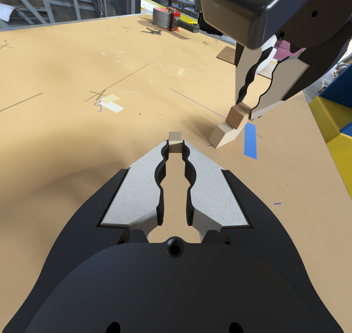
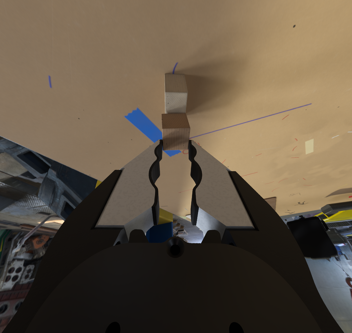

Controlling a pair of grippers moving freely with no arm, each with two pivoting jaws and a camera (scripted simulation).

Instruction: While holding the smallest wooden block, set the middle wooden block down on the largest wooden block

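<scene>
1. jaws of the left gripper (image 1: 175, 142) are clamped on the smallest wooden block (image 1: 175, 141), pinched at the very tips and held clear above the tabletop (image 1: 76, 133), well apart from the stack; likely parked there so it stays out of the way while the other side works.
2. jaws of the right gripper (image 2: 175, 142) are clamped on the middle wooden block (image 2: 175, 131), tips on its two opposite side faces, leaving the underside free for placing.
3. middle wooden block sits tilted, one lower edge at or touching the top of the largest wooden block (image 2: 175, 93); cannot tell if it rests fully. looks like the set-down step, release not yet done.
4. largest wooden block stands on the tabletop beside a blue tape strip (image 1: 250, 141), flat face up.
5. blocks are near-cubes, no clear long axis; the middle one's faces are roughly squared to the big one's but pitched over in the left wrist view, so it needs levelling before letting go or it may slide off.
</scene>
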